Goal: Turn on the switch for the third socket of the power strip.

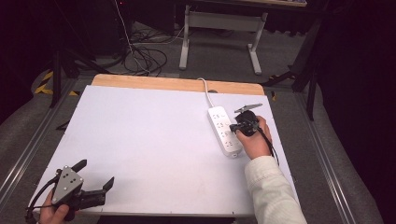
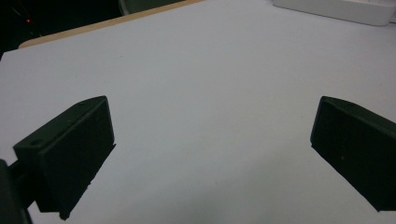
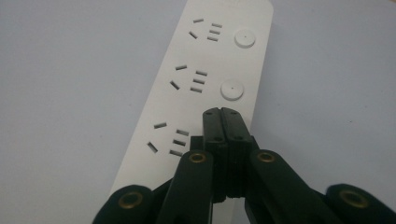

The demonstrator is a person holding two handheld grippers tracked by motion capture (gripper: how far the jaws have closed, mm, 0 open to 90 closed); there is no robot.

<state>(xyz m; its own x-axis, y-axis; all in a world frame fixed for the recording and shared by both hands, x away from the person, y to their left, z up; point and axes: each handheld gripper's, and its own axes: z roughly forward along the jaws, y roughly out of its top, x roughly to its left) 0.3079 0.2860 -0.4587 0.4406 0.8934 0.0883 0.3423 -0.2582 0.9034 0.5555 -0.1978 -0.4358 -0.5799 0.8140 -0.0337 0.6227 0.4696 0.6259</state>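
While the left gripper rests with fingers spread, the right gripper, fingers pressed together, hovers over the power strip

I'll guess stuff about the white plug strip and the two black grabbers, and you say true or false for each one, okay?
1. The right gripper has its jaws pressed together. True.
2. The left gripper is shut tight. False: its jaws stand wide apart.
3. The power strip has round buttons beside its sockets. True.
4. A plug sits in one socket. False: the sockets that show are empty.
5. The left gripper hovers right over the strip. False: it is at the near left corner of the table, far from it.
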